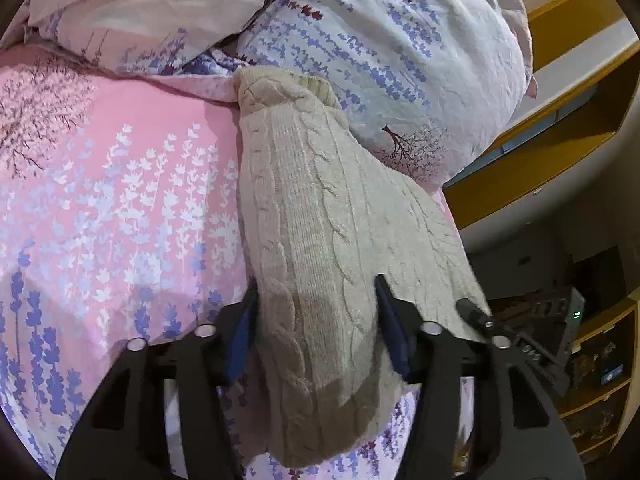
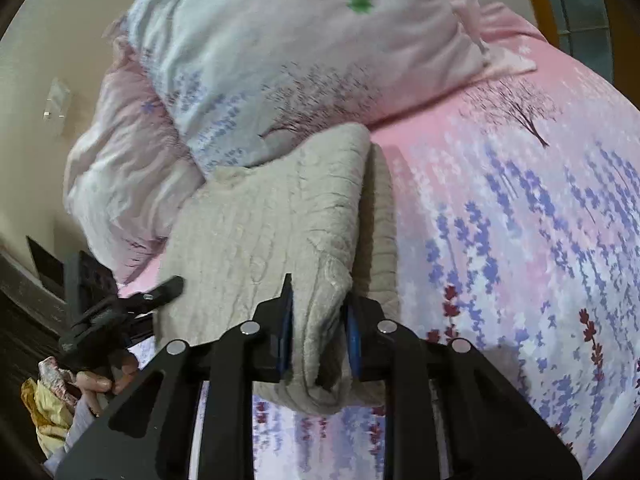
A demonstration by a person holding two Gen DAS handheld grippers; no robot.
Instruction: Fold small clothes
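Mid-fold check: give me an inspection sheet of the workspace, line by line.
Surface: bed sheet, pink with a lavender print, lightly wrinkled.
Job's things: beige cable-knit sweater lying lengthwise on the sheet, near end bunched between the tools.
Clutter: two pillows in matching print at the sweater's far end; yellow and patterned cloth at the bed's edge.
Grippers: left tool straddles thick knit, whether clamped unclear; right tool pinches a fold of the sweater.
Cables: nothing seen.
Surroundings: wooden shelving, dim room beyond.

floral bedsheet (image 1: 100, 200) | pillows (image 2: 300, 52) | wooden shelves (image 1: 592, 380)
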